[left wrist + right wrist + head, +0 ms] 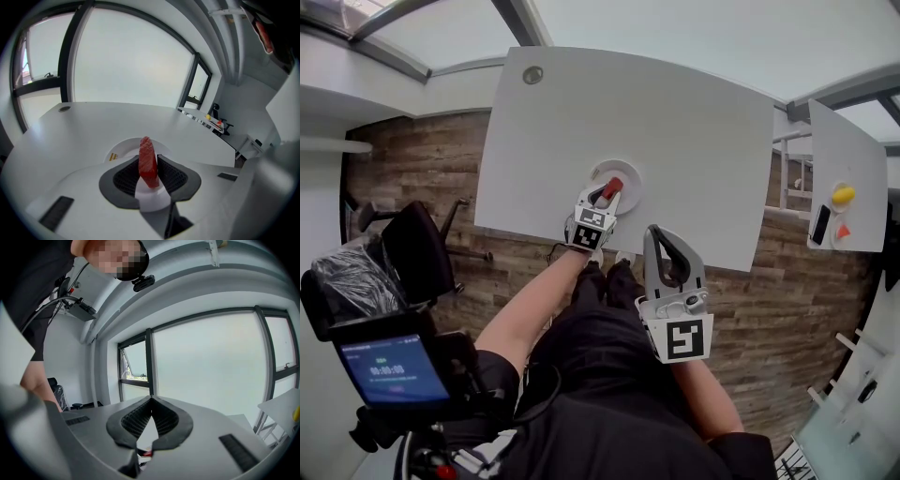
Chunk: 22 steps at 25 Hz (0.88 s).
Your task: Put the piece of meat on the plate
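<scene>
A red slab of meat [148, 161] stands on edge between the jaws of my left gripper [149, 164], which is shut on it. In the head view the meat [610, 188] hangs just over the round white plate [628, 178] near the table's front edge, with the left gripper [605, 194] reaching in from the near side. The plate's rim [123, 146] shows behind the jaws in the left gripper view. My right gripper [659, 234] hovers off the table's front edge, to the right of the left one, its tips [151, 401] touching with nothing between them.
The white table [694, 141] has a round cable port [532, 75] at its far left corner. A second white table [848, 178] to the right carries a yellow object [843, 195], an orange cone and a dark phone. A black office chair [417, 248] stands at the left.
</scene>
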### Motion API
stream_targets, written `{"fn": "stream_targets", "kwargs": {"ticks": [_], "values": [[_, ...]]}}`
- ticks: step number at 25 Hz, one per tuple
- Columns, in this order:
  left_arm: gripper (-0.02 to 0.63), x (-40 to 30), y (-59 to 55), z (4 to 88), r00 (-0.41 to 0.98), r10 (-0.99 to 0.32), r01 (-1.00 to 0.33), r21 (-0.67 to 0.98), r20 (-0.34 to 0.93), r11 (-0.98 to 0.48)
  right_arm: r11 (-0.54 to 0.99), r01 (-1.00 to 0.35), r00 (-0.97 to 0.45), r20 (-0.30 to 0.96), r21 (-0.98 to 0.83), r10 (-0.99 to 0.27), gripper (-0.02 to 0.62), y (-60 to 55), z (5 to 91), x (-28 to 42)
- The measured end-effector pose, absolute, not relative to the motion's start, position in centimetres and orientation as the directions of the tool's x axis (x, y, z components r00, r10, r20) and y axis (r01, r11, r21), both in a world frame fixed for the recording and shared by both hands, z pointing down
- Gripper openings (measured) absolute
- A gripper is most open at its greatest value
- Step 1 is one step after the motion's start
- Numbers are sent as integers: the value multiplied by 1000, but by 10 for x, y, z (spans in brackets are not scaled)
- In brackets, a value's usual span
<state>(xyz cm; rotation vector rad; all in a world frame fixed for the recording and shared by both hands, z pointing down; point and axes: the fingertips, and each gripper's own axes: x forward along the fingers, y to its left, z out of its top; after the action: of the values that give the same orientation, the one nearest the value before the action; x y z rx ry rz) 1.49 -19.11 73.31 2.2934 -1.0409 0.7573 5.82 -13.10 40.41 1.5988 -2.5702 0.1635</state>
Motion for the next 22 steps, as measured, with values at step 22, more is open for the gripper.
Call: {"fn": "stream_targets", "kwargs": {"ticks": [22], "values": [[261,-3,-186,748,493,-488,-790,135,720,-598,375,-926,-368,128,38,-921,3,-123,395,69]]}}
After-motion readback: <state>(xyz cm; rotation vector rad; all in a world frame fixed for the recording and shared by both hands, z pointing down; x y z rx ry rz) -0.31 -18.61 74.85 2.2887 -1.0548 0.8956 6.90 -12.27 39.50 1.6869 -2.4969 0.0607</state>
